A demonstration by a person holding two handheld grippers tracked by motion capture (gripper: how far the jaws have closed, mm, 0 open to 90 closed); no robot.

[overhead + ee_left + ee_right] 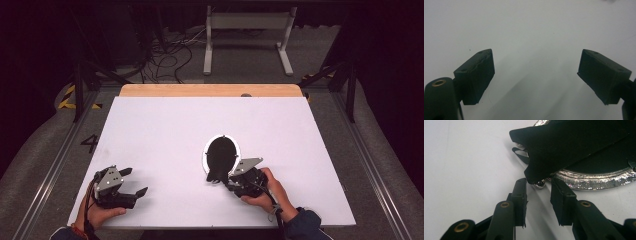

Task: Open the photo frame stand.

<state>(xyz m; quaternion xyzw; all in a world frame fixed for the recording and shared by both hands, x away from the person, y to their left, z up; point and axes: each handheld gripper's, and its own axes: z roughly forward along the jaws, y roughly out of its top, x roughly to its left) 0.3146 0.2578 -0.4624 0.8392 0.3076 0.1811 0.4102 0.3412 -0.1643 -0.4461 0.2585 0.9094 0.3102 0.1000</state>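
An oval frame with a shiny silver rim (204, 153) (594, 180) lies back-up on the white table (165, 125). Its black back (221, 150) carries a black fold-out stand (564, 147) whose pointed foot (215, 176) reaches toward me. In the right gripper view, a small silver knob (539, 184) sits under that foot. My right gripper (223, 180) (539, 185) is open with a narrow gap, its fingertips just at the stand's foot, with neither pad pressing on it. My left gripper (135, 181) (535, 75) rests at the table's near left, wide open over bare white surface.
A bare wooden strip (210, 90) runs along the table's far edge. Beyond it, a white metal stand (247, 35) and loose cables (170, 57) lie on the grey floor. Dark rails (75, 85) flank both sides of the table.
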